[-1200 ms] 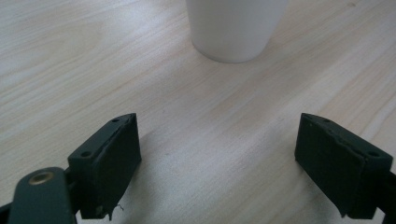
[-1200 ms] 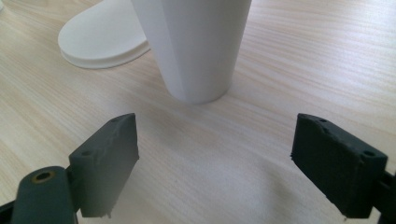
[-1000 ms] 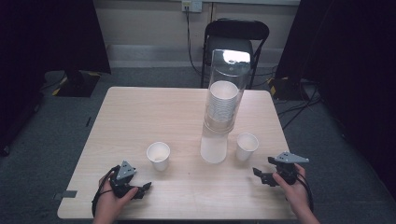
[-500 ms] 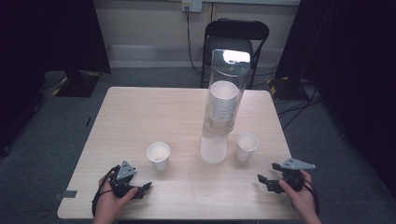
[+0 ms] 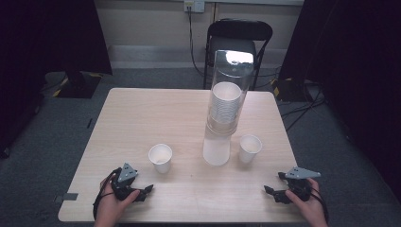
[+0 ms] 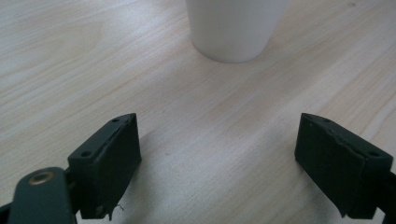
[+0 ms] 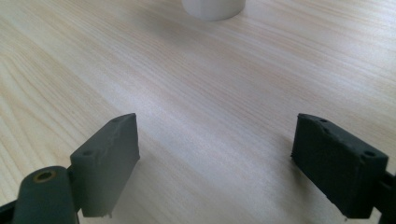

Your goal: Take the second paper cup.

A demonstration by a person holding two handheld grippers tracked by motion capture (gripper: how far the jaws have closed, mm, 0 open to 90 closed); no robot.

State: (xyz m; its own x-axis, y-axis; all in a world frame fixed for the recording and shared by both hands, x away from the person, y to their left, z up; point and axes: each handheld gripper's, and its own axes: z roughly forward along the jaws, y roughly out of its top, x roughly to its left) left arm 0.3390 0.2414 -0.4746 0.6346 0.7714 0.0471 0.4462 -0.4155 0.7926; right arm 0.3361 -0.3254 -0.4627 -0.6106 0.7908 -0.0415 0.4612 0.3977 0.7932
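On pale woodgrain table [image 5: 142, 118], two tapered paper cups [image 5: 161, 158]

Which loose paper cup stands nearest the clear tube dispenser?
The right-hand cup, close beside the dispenser's base; the other loose cup stands well off to its left.

The room is dim and dark at the sides, with the table [image 5: 156, 118] lit softly from above. Glare whitens the clear tube's [image 5: 226, 101] top. The high view is grainy, perhaps slightly soft; shadows stay faint.
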